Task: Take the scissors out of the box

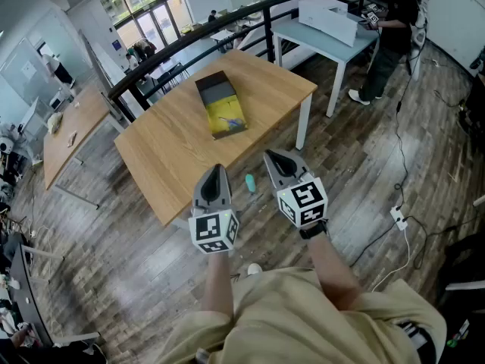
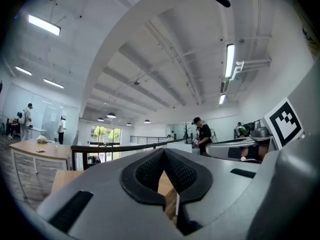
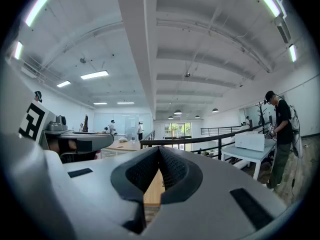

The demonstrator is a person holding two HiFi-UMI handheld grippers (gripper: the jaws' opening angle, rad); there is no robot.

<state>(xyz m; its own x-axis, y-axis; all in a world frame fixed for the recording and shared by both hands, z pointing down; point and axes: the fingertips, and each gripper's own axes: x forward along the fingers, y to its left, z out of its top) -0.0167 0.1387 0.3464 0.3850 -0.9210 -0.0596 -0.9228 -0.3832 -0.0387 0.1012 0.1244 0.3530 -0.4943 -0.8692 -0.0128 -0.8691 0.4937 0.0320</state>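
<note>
A dark open box (image 1: 220, 107) lies near the middle of the wooden table (image 1: 167, 158). Its inside is yellow, with a small bluish shape on it that may be the scissors (image 1: 229, 118); it is too small to be sure. My left gripper (image 1: 214, 174) and right gripper (image 1: 274, 158) are held level side by side at the table's near edge, well short of the box. Both are shut and hold nothing. In the left gripper view the left gripper (image 2: 164, 153) has its pads touching. The right gripper (image 3: 159, 150) looks the same in the right gripper view.
A small teal object (image 1: 250, 182) lies on the floor between the grippers. A black railing (image 1: 189, 40) runs behind the table. A white table (image 1: 322, 36) with a person (image 1: 394, 21) stands at the back right, another wooden table (image 1: 72, 127) at the left. Cables and a power strip (image 1: 398, 217) lie at the right.
</note>
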